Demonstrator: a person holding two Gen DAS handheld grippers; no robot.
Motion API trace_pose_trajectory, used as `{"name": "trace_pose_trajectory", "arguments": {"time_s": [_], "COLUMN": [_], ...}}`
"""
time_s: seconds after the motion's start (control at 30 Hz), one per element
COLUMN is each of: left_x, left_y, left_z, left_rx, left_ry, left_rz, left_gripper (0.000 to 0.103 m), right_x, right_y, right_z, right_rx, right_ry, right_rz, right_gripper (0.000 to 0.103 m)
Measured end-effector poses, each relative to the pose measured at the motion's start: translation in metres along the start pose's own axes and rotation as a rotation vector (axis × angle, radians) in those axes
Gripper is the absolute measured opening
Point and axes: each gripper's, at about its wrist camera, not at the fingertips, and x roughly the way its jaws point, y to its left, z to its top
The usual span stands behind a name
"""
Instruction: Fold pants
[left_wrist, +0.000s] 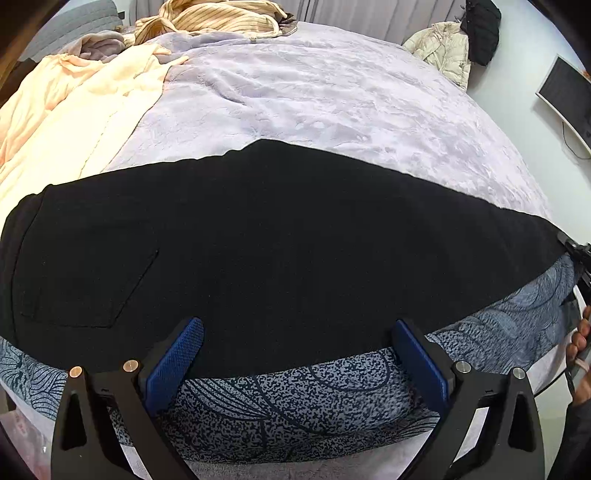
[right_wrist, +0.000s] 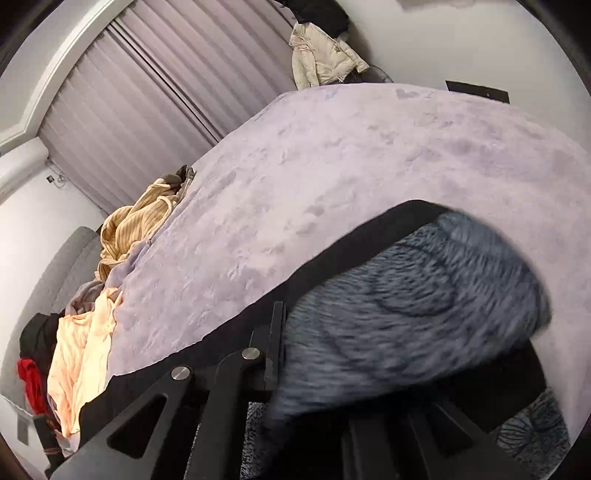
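Note:
Black pants (left_wrist: 277, 240) lie spread across the near part of a bed, a back pocket at the left, over blue-grey patterned pants (left_wrist: 303, 395) along the bed's front edge. My left gripper (left_wrist: 295, 354) is open, its blue pads (left_wrist: 173, 362) just above the black pants' near edge, holding nothing. In the right wrist view my right gripper (right_wrist: 295, 354) is shut on the patterned cloth (right_wrist: 413, 306) together with a black edge (right_wrist: 369, 236), lifted and blurred; its fingertips are hidden by the cloth. The right gripper also shows at the left wrist view's right edge (left_wrist: 580, 258).
The bed has a lilac plush blanket (left_wrist: 332, 96). A peach garment (left_wrist: 74, 122) and a striped tan garment (left_wrist: 218, 18) lie at the far left. A cream jacket (left_wrist: 443, 48) hangs by the wall, a monitor (left_wrist: 565, 96) stands at the right.

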Motion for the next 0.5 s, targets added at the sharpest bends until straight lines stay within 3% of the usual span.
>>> {"name": "trace_pose_trajectory", "arguments": {"time_s": [0.03, 0.17, 0.27, 0.37, 0.43, 0.5], "left_x": [-0.003, -0.024, -0.02, 0.0, 0.007, 0.007], "left_y": [0.001, 0.01, 0.01, 0.008, 0.004, -0.003], "left_z": [0.004, 0.013, 0.014, 0.008, 0.004, 0.003], "left_rx": [-0.018, -0.085, -0.072, -0.032, 0.014, 0.06], "left_ry": [-0.001, -0.023, 0.006, 0.074, 0.075, 0.073], "left_rz": [-0.025, -0.147, -0.191, -0.162, -0.125, -0.091], "left_gripper": [0.102, 0.102, 0.102, 0.102, 0.102, 0.102], "right_x": [-0.018, -0.091, -0.113, -0.088, -0.05, -0.013], "right_y": [0.012, 0.075, 0.1, 0.092, 0.059, 0.018], "right_z": [0.002, 0.006, 0.003, -0.011, -0.022, -0.034], "right_rx": [-0.029, -0.229, -0.308, -0.361, -0.359, -0.302], "right_ry": [-0.036, -0.178, -0.206, -0.145, -0.031, 0.112], "right_rz": [0.032, 0.022, -0.03, -0.215, -0.355, -0.376], "right_gripper": [0.006, 0.006, 0.007, 0.012, 0.019, 0.021]}}
